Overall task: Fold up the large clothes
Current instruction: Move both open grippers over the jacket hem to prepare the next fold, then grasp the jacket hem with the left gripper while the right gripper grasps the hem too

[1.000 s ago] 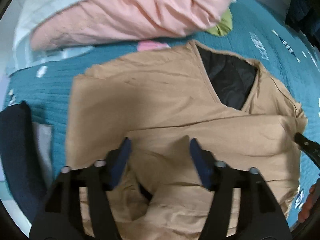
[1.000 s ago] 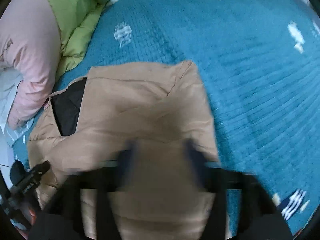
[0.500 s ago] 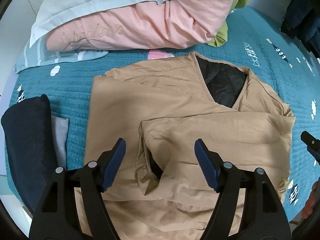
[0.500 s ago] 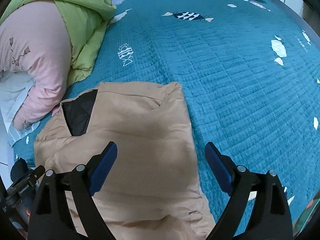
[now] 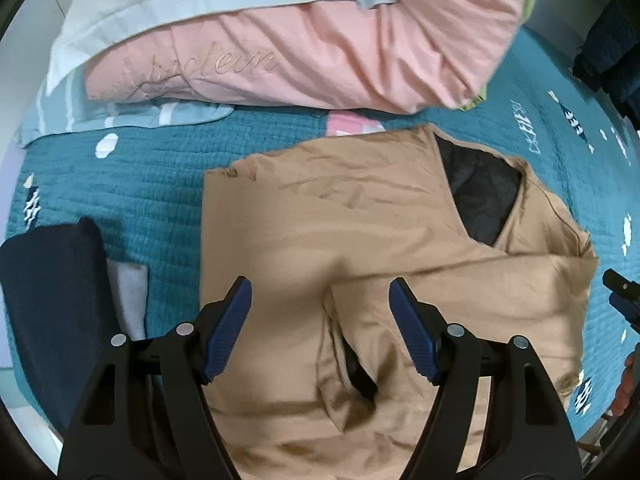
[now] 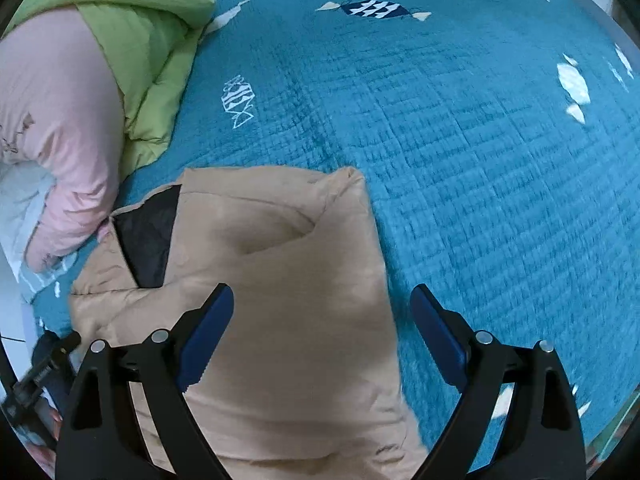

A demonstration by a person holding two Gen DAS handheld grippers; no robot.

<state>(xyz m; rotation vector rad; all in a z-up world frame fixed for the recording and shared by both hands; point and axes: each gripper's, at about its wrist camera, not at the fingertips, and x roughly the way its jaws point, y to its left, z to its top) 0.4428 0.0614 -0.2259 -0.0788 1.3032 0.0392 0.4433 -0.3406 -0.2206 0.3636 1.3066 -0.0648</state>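
On the bed, in the left wrist view, a tan jacket (image 5: 360,240) lies flat and smooth with its black lining (image 5: 480,196) showing at the neck and one sleeve folded across. The quilted teal bedspread (image 5: 140,184) carries a puffy pink duvet (image 5: 320,40) and a navy cloth (image 5: 48,300). The left gripper (image 5: 320,320) hangs above the jacket, jaws spread, holding nothing.

From the right wrist, the jacket (image 6: 280,300) lies beside a green quilt (image 6: 148,60) on the bedspread (image 6: 460,160). The right gripper (image 6: 320,332) is spread wide over the jacket's edge, empty.
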